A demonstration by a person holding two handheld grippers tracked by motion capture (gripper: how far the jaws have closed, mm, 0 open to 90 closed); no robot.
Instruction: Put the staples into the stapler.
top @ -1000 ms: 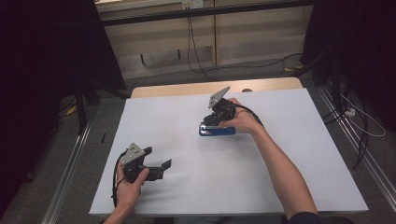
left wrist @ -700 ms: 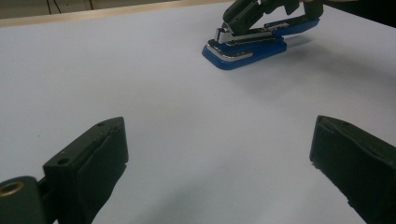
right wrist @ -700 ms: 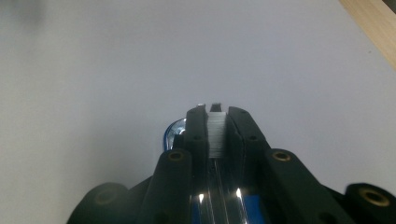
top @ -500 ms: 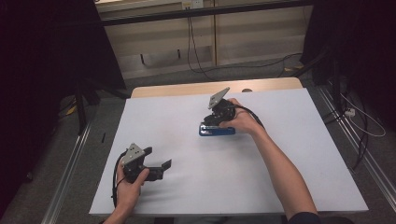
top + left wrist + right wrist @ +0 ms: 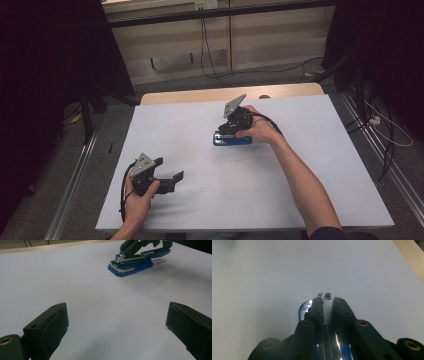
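Blue stapler point(image 5: 232, 139) sits mid-table point(image 5: 320, 165), slightly toward the far edge, long axis running left-right across the high view, base flat on the surface. Your right gripper point(image 5: 233, 123) is on it from above, jaws clamped on the metal top arm point(image 5: 327, 308), nose end lifted. Your left gripper point(image 5: 170, 178) sits near the front-left, jaws wide apart with nothing between them, stapler well off ahead and to its right. Right hand is far nearer.

High view: fixed overhead, looking forward and down on the white rectangular table point(image 5: 310, 165). Left gripper view: low, distant on the blue-and-chrome metal stapler point(image 5: 131, 263). Right gripper view: close on it.
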